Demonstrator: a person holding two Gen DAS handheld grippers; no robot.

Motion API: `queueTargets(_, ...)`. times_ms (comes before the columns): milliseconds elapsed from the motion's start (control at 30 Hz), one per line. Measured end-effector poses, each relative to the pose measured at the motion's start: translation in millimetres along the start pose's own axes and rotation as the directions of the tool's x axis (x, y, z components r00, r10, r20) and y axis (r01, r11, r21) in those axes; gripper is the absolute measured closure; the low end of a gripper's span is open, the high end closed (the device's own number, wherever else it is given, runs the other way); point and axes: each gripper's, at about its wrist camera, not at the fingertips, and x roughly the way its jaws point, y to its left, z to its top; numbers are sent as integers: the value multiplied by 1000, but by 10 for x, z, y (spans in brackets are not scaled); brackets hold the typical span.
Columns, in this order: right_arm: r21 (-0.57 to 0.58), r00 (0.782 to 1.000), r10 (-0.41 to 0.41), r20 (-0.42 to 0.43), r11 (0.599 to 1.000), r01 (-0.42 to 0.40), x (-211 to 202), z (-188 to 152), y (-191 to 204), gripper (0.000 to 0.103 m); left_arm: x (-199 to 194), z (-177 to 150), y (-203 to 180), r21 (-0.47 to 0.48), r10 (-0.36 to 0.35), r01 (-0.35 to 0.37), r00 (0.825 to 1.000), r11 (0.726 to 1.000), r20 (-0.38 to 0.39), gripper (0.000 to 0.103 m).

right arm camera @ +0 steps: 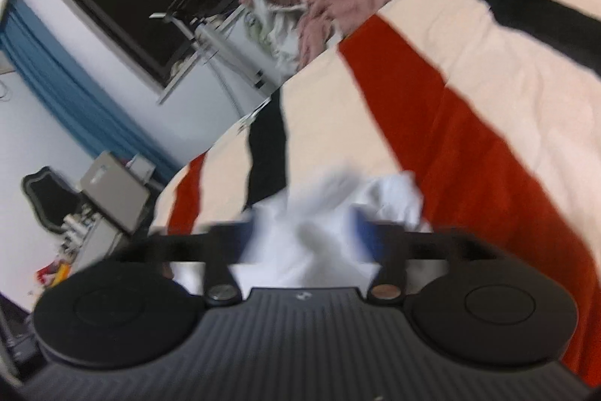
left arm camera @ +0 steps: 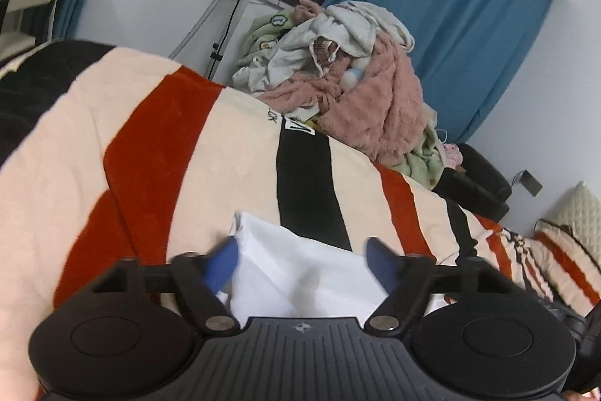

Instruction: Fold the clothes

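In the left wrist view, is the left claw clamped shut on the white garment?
No, the left claw stands wide open, with the white garment lying loose between its blue fingers.

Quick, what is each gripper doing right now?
Left gripper: open, white garment lying loose between its fingers.
Right gripper: open, same white garment unpinched.

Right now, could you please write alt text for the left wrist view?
The left hand-held gripper is open above a white garment lying on a bed with a cream, red and black striped blanket. Behind it lies a pile of unfolded clothes.
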Motion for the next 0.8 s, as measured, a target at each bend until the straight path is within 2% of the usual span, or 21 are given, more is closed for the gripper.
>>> queueTargets(33, 4, 1000, 9, 11, 1000, -9, -49, -32, 27, 17, -37, -8, -27, 15, -7, 7, 1000, 1000, 7, 22)
queueTargets(100, -43, 1000, 3, 11, 999, -2, -127, -102, 131, 17, -75, -35, -91, 55, -13, 12, 1000, 998, 14, 20)
queueTargets(167, -172, 1000, -15, -13, 985, 13, -116, -166, 240, 17, -54, -83, -150, 102, 4, -5, 1000, 995, 5, 20)
queueTargets(200, -236, 999, -25, -24, 972, 19, -110, -198, 295, 21, -12, -113, -170, 128, 19, -17, 1000, 992, -9, 20)
queueTargets(233, -306, 997, -63, -35, 951, 49, -59, -233, 344, 39, 30, -143, -189, 154, 34, -30, 999, 988, -23, 20)
queueTargets(267, -373, 992, -124, -34, 922, 103, 20, -281, 372, 48, 77, -178, -204, 182, 50, -43, 998, 982, -35, 20)
queueTargets(300, -417, 987, -162, -23, 899, 138, 104, -326, 374, 52, 138, -221, -203, 205, 73, -61, 996, 977, -50, 20)
queueTargets(367, -459, 983, -182, -4, 874, 160, 280, -394, 323, 56, 286, -309, -169, 222, 127, -104, 988, 969, -92, 20)
queueTargets(433, -469, 984, -177, 8, 868, 160, 362, -430, 271, 57, 377, -392, -144, 238, 157, -127, 981, 963, -113, 20)
queueTargets(567, -468, 983, -181, 16, 868, 167, 285, -414, 308, 57, 332, -448, -173, 269, 164, -133, 982, 954, -98, 20)
queueTargets(700, -448, 985, -171, 11, 880, 158, -23, -441, 431, 54, 94, -463, -231, 277, 156, -126, 984, 952, -86, 20)
queueTargets(800, -475, 987, -162, 10, 867, 148, -268, -528, 538, 54, -179, -495, -269, 257, 132, -105, 987, 961, -90, 20)
